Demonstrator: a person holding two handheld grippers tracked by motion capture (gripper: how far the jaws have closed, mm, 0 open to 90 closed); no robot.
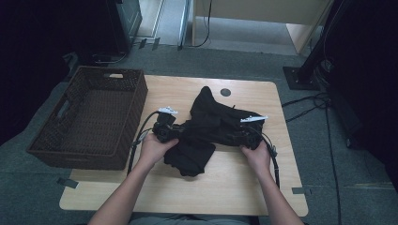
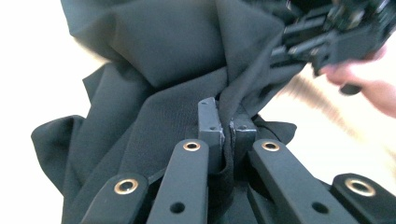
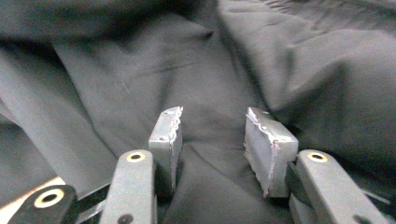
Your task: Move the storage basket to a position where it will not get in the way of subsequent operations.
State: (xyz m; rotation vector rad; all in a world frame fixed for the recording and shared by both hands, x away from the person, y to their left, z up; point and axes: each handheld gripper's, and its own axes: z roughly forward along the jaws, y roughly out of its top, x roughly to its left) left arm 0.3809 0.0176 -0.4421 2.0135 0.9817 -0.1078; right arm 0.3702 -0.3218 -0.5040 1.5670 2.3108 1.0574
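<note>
A crumpled black garment (image 1: 211, 117) lies across the middle of the wooden table (image 1: 234, 187). My left gripper (image 1: 180, 131) is at the garment's left side. In the left gripper view it (image 2: 226, 116) is shut on a fold of the black cloth (image 2: 163, 56), which is pinched between the pads. My right gripper (image 1: 239, 136) is at the garment's right side. In the right gripper view its pads (image 3: 212, 126) stand apart over the cloth (image 3: 140, 70), which bulges between them without being pressed. The left gripper view also has the right gripper (image 2: 336, 37) and its hand (image 2: 369, 88) farther off.
A dark wicker basket (image 1: 141, 93) sits at the table's left edge, with nothing visible inside it. A round cable hole (image 1: 225, 92) is in the tabletop behind the garment. Cables (image 1: 309, 110) and a stand base (image 1: 300, 77) lie on the floor to the right.
</note>
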